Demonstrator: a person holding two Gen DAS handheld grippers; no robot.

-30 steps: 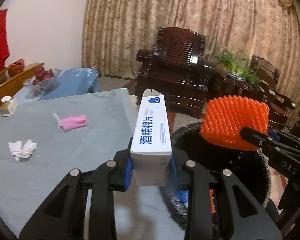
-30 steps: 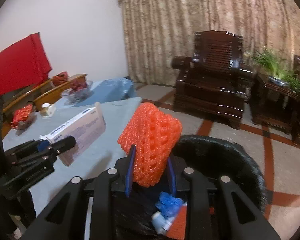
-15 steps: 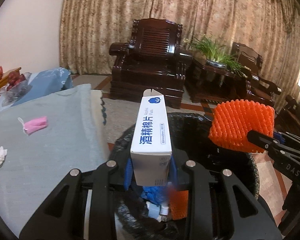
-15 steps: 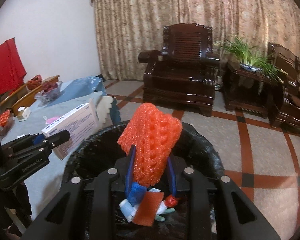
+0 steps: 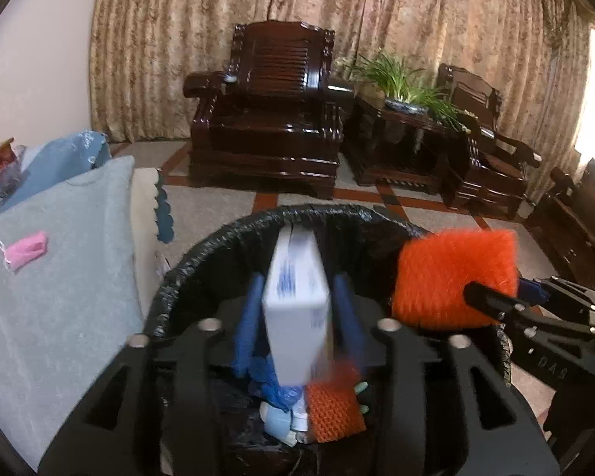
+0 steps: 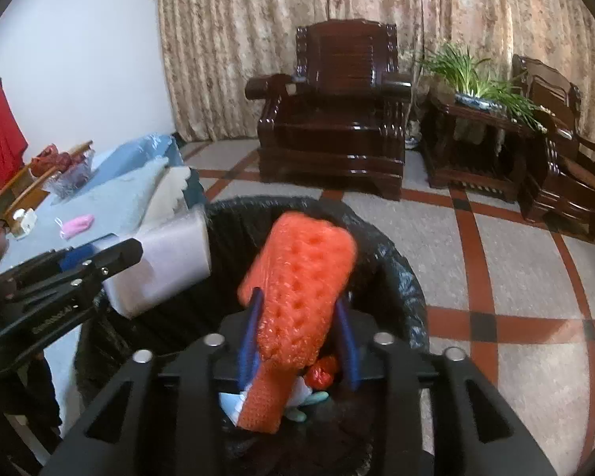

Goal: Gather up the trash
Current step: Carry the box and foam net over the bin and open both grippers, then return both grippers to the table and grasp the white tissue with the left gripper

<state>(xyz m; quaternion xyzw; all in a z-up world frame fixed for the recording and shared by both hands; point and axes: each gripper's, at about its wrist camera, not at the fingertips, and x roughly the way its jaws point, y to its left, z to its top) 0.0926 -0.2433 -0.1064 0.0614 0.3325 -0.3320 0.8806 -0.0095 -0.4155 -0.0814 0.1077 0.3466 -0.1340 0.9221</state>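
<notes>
Box lettering blurred, unreadable; "DAS" mirrored on right gripper

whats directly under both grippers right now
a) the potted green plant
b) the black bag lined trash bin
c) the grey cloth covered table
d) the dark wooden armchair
b: the black bag-lined trash bin opens below the left gripper, jaws opening around the white cardboard box, and below the right gripper, jaws opening around the orange foam net sleeve.
</notes>
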